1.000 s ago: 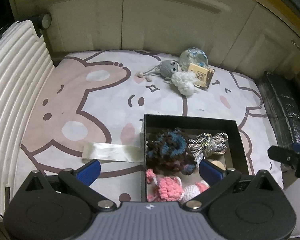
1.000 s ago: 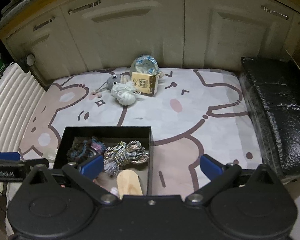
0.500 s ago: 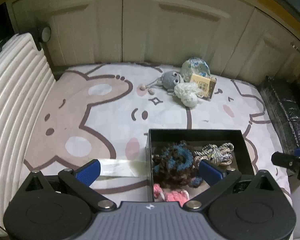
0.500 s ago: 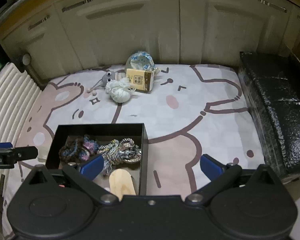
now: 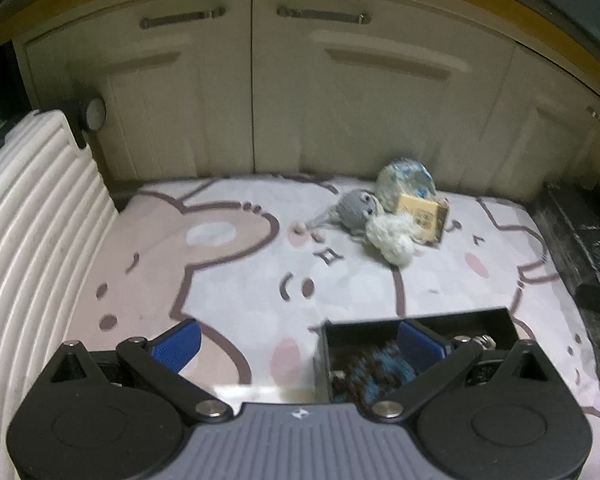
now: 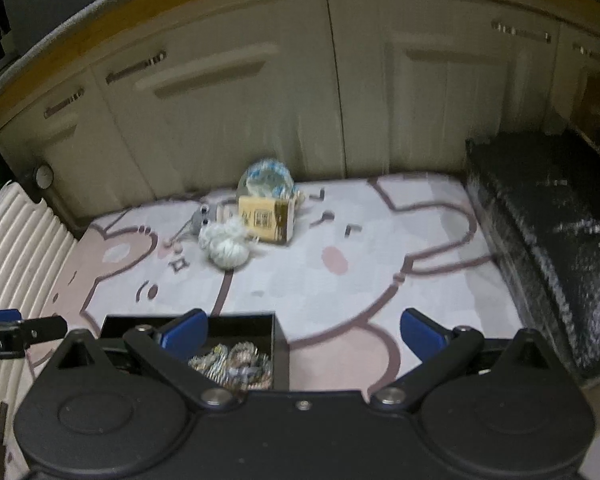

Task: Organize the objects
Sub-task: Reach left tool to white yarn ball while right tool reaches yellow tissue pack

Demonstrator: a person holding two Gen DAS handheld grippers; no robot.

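A black box [image 5: 464, 320] sits on the cartoon mat near me, holding a dark blue-brown yarn piece [image 5: 380, 372] and a coiled rope [image 6: 232, 364]; the box also shows in the right wrist view [image 6: 280, 344]. At the far side of the mat lie a grey crocheted toy [image 5: 356, 210], a white yarn ball [image 5: 392, 236], a tan card box [image 5: 422, 214] and a blue-white pouch [image 5: 404, 178]. My left gripper [image 5: 298, 340] is open and empty above the box's left edge. My right gripper [image 6: 304, 332] is open and empty above the box's right edge.
Cream cabinet doors [image 5: 252, 92] close the far side. A white ribbed case [image 5: 28, 232] borders the mat on the left. A black wrapped block [image 6: 548, 240] lies on the right. A shiny strip [image 5: 268, 392] lies left of the box.
Both grippers have pulled back and tilted up, so the box has slid toward the bottom of each view and more cabinet shows. Both stay open and empty.
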